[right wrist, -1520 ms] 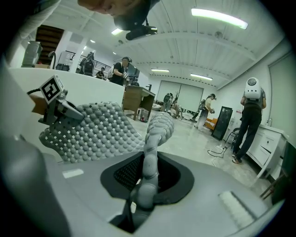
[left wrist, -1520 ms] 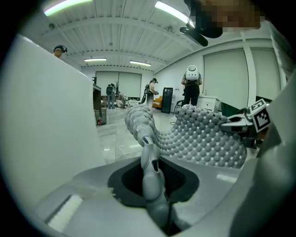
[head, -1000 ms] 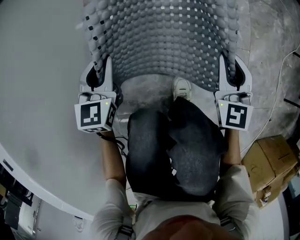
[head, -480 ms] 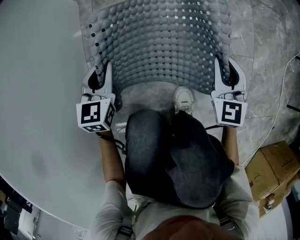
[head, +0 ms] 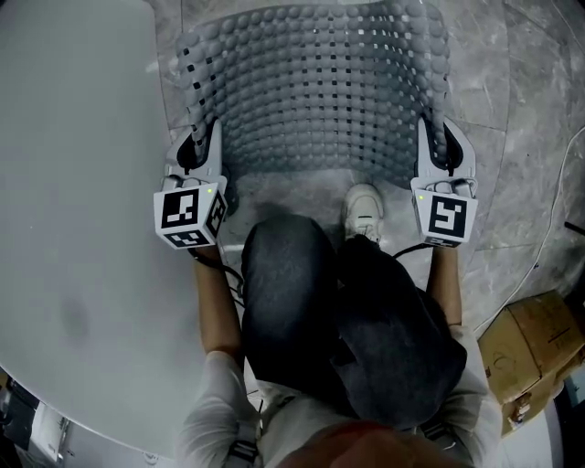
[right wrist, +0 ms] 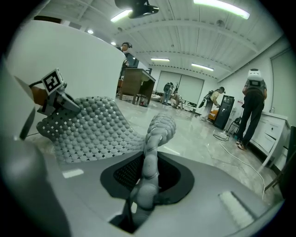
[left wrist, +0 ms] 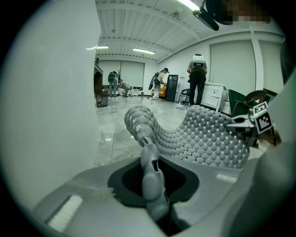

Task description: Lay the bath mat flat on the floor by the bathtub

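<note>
Our left gripper (head: 196, 146) and right gripper (head: 440, 144) each clamp a near corner of the bath mat (head: 320, 87), which sags at twelve o'clock, with the bathtub (head: 73, 183) at nine. Dropping one corner early could leave it creased.

Lighting is bright and even, supplied from above by ceiling strip lights (right wrist: 221, 8) seen in both gripper views. The polished floor (left wrist: 105, 139) carries pale reflections of them, and shadows are soft and faint throughout. Both gripper views show heavy fisheye bending with black vignetted corners, the foreground nearest each lens being slightly soft while the bath mat (right wrist: 88, 129) and the hall behind are fairly sharp; in the head view the white bathtub (head: 73, 183) reads flat, almost without surface detail.
</note>
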### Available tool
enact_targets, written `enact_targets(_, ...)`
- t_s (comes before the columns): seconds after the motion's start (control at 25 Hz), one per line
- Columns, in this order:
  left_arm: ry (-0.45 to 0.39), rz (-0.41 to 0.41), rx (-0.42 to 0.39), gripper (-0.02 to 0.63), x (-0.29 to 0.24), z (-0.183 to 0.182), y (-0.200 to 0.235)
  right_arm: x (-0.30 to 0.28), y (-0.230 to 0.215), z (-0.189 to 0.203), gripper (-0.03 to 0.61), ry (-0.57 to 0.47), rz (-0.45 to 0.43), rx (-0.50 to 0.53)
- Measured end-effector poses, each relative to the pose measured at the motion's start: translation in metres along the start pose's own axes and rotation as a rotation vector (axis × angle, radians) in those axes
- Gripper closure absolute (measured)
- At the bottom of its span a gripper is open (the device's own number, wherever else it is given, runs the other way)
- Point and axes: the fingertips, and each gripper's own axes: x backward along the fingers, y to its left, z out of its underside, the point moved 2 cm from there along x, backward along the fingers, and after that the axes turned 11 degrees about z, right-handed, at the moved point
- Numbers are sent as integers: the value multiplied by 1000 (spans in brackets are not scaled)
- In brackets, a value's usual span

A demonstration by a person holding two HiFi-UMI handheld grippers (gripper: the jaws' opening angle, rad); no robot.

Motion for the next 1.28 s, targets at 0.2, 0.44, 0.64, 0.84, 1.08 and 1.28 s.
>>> enact_targets(0.2, 2, -35, -7, 555, -2, 14, 12, -11, 8, 12, 508, 2, 7, 18)
enact_targets(0.44, 22, -61, -29, 555, -7, 14, 20, -20, 7, 23, 505, 35, 24, 20)
enact_targets(0.64, 28, -76, -35, 554, -8, 22, 24, -23, 8, 33, 497, 56, 50, 29)
enact_targets(0.84, 34, -86, -47, 552, -10, 23, 24, -29, 5, 39, 478, 80, 81, 50)
enact_targets(1.08, 46, -88, -46, 552, -12, 23, 23, -33, 2, 44, 443, 102, 110, 69)
enact_targets(1.28, 46, -86, -44, 552, -12, 25, 25, -34, 3, 45, 417, 100, 124, 77)
